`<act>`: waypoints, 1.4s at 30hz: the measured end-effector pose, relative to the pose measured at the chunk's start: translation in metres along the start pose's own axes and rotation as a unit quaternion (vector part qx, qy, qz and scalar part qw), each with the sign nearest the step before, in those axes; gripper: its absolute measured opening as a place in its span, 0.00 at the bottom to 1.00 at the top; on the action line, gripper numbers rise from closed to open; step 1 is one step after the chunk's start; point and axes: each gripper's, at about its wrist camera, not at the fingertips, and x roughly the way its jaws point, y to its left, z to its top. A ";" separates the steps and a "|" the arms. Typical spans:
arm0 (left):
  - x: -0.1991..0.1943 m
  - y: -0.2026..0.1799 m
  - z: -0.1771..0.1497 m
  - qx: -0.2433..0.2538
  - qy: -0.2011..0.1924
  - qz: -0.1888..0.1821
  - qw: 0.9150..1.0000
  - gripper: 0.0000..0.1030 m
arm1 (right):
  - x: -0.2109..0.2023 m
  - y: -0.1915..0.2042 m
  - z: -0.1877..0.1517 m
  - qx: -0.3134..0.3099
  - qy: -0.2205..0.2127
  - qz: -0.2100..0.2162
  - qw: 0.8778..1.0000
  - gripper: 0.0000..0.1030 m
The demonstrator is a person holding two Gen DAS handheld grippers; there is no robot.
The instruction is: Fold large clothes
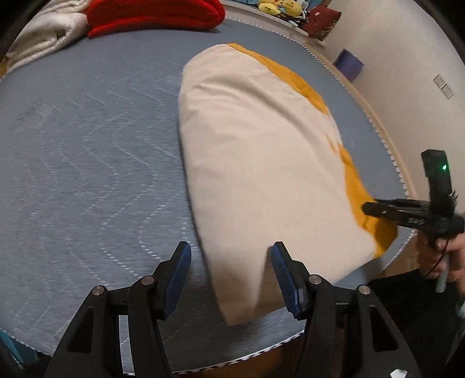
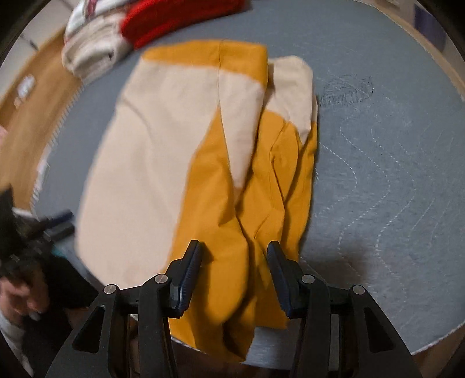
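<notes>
A: Grey quilted mattress (image 1: 87,145) fills both views, wood floor (image 2: 32,116) at the left of the right wrist view, pale wall (image 1: 392,43) at far right of the left one.
B: Piles at the back?
A: White bedding (image 1: 43,37) cut off by the lens, then a red knit (image 1: 154,14). Plush toys (image 1: 279,7) on the far edge, too small to tell.
B: Garment?
A: Cream-and-mustard garment (image 2: 162,151) lies folded lengthwise near the mattress edge, hem blurred, near end hanging over the edge.
B: Grippers?
A: Left gripper (image 1: 231,251) jaws wide apart, holding nothing, cream corner between them. Right gripper (image 2: 234,250) jaws also spread, mustard cloth between but not pinched. Hand behind it blurred.
</notes>
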 end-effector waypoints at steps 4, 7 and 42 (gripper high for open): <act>0.009 0.002 0.000 -0.025 0.024 -0.041 0.999 0.52 | -0.024 0.000 -0.002 0.005 -0.036 0.030 0.999 0.06; 0.016 -0.007 -0.001 -0.017 0.038 -0.050 0.998 0.52 | -0.075 -0.019 -0.003 0.058 -0.129 0.097 0.985 0.04; 0.067 -0.049 -0.030 0.086 0.160 0.016 0.983 0.48 | -0.025 -0.087 -0.020 0.099 -0.068 -0.076 0.990 0.03</act>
